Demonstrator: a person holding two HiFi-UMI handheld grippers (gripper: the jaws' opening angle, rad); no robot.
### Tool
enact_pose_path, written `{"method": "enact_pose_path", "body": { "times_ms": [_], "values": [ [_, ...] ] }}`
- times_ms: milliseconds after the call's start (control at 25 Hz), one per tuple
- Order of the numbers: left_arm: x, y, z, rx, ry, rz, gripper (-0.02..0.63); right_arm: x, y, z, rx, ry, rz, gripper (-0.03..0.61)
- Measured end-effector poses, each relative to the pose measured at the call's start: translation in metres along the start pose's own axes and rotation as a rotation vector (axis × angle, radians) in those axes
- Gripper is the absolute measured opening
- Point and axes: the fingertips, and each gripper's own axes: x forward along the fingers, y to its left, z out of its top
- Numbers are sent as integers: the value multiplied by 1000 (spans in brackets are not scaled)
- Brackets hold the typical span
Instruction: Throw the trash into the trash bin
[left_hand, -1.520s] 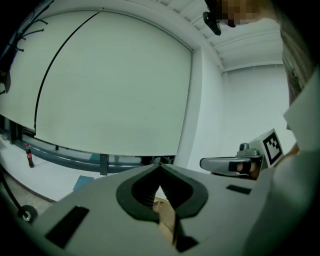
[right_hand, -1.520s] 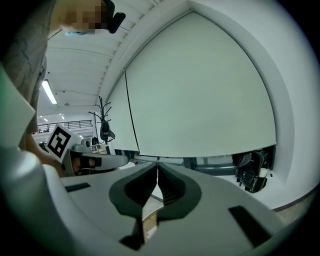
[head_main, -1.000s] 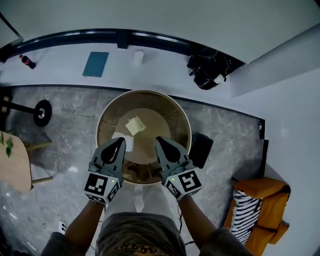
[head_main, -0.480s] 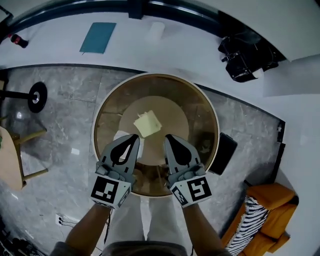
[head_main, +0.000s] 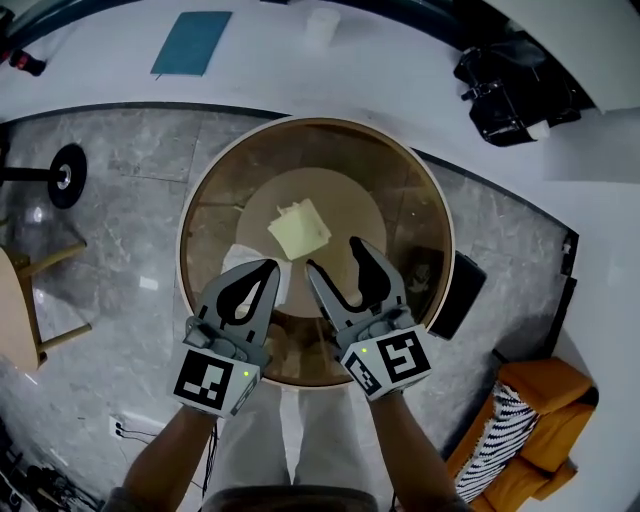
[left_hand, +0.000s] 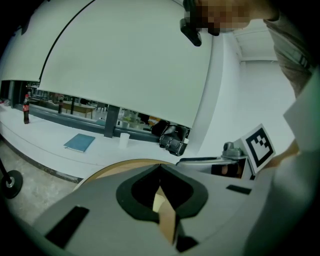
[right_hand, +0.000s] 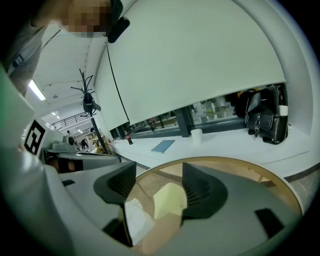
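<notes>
Yellow trash (head_main: 299, 228) lies inside the round trash bin (head_main: 300, 122), beside white paper (right_hand: 136, 220).

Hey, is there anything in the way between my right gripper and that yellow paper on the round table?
Nothing visible does. The right gripper, whose jaws have just been opening and hold nothing, hovers just short of the yellow paper, with only open air between them. The white paper lies off to the side, nearer the left gripper.

Nothing to read here, folks: the marker cube (head_main: 212, 383) on the left gripper (head_main: 268, 268) and its twin on the right gripper (head_main: 333, 254) show only black-and-white square patterns, and the bottle (left_hand: 26, 109) label is too small to make out.
</notes>
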Motion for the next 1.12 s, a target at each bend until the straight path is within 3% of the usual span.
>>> {"method": "enact_pose_path", "body": {
  "times_ms": [240, 760, 1120],
  "values": [
    [-4, 0, -7, -10, 11, 3, 18, 10, 2, -17, -45, 63, 19, 305],
    [-9, -5, -33, -20, 58, -1, 18, 68, -20, -104, -47, 282, -5, 307],
    [-9, -6, -32, -8, 59, -11, 18, 75, -23, -116, -19, 310, -21, 304]
  ]
}}
